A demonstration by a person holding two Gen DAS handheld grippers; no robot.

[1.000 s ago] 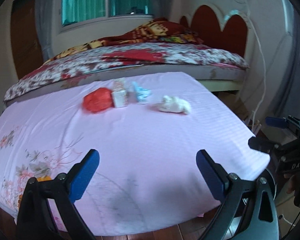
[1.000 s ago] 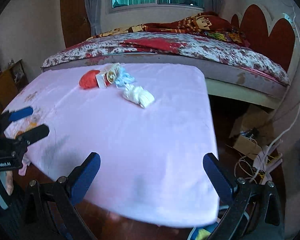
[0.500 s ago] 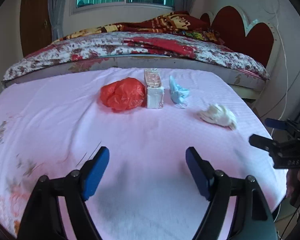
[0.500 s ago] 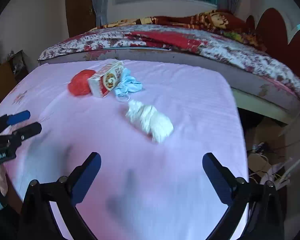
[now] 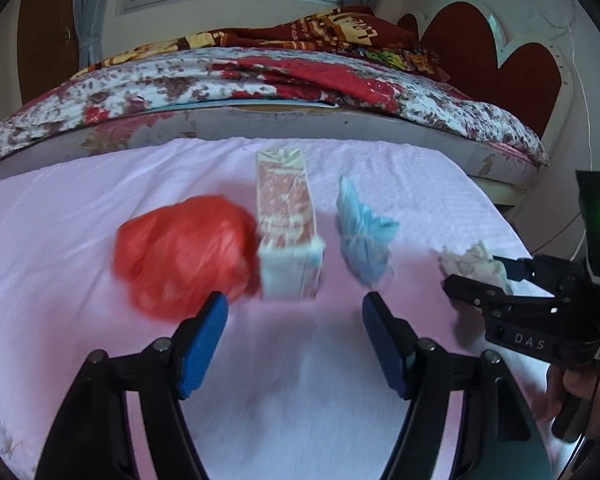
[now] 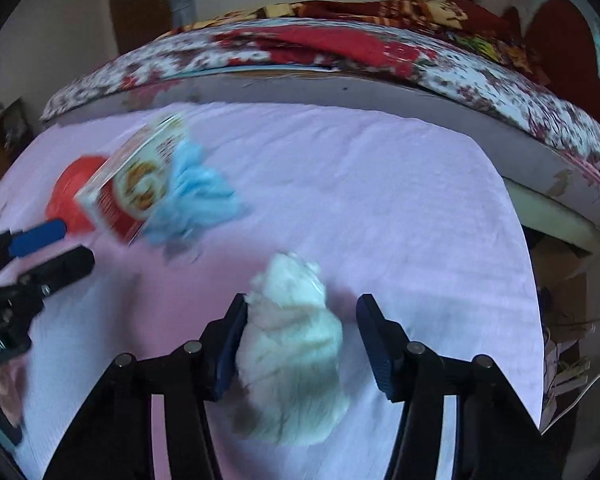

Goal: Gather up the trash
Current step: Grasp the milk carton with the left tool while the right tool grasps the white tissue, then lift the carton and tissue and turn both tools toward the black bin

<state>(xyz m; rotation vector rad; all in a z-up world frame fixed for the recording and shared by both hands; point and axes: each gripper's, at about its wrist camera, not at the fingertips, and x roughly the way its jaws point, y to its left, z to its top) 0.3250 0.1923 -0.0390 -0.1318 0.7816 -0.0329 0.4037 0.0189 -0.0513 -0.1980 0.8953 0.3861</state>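
White crumpled paper (image 6: 296,344) is lying between the fingers of the right gripper (image 6: 298,340), whose jaws have just been closing; the left pad is touching it, the right pad is standing apart. Only the left wrist view is showing the left gripper (image 5: 294,340) narrowing on nothing, just short of the carton (image 5: 288,236), with a red bag (image 5: 184,248) and blue wad (image 5: 362,236) flanking it on the pink sheet (image 5: 60,216).

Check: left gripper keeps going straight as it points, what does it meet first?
Probably the carton, dead ahead of the left gripper, whose jaws have just been closing on nothing; the red bag sits just left. Depth is unclear.
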